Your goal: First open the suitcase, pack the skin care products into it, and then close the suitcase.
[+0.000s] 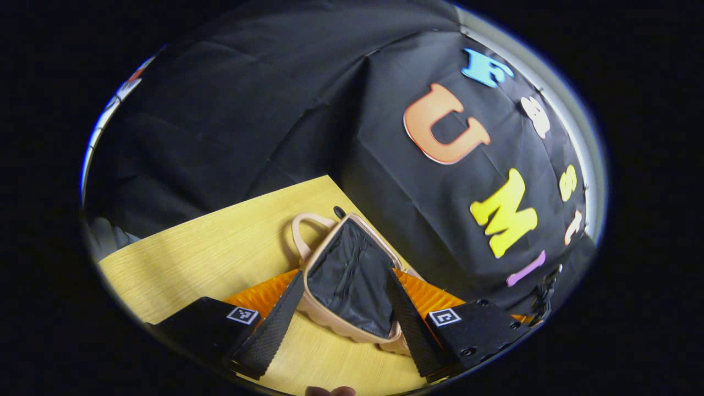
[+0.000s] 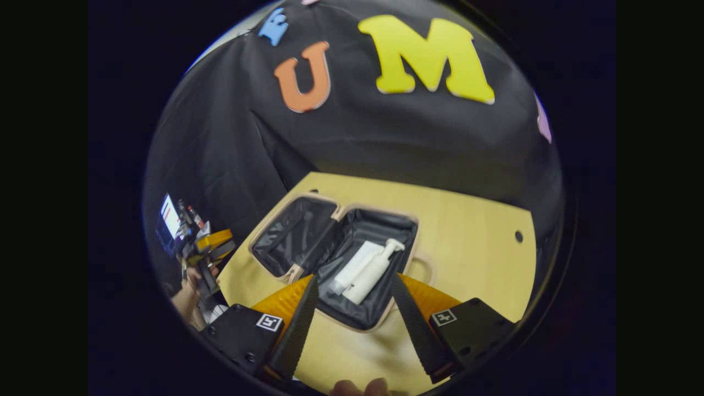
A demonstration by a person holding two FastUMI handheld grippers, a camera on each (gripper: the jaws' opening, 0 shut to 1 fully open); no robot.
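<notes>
Wooden table (image 2: 473, 231) against black cloth wall. Right gripper (image 2: 352, 316) spread wide, holding nothing, above the near edge of the open suitcase (image 2: 379, 316). Two white skin care bottles (image 2: 366, 269) lie side by side in its lined half. Left gripper (image 1: 344, 308) likewise spread wide, empty, over the lining (image 1: 352, 280); handle (image 1: 302, 231) beyond.

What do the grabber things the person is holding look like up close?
Each grabber has two long flat fingers with a bumpy, woven-looking grip surface. They stick out of chunky black blocks with small screws, and each block carries a little square black-and-white marker. Ribbed orange parts sit behind the fingers. This goes for the left gripper and the right gripper.
</notes>
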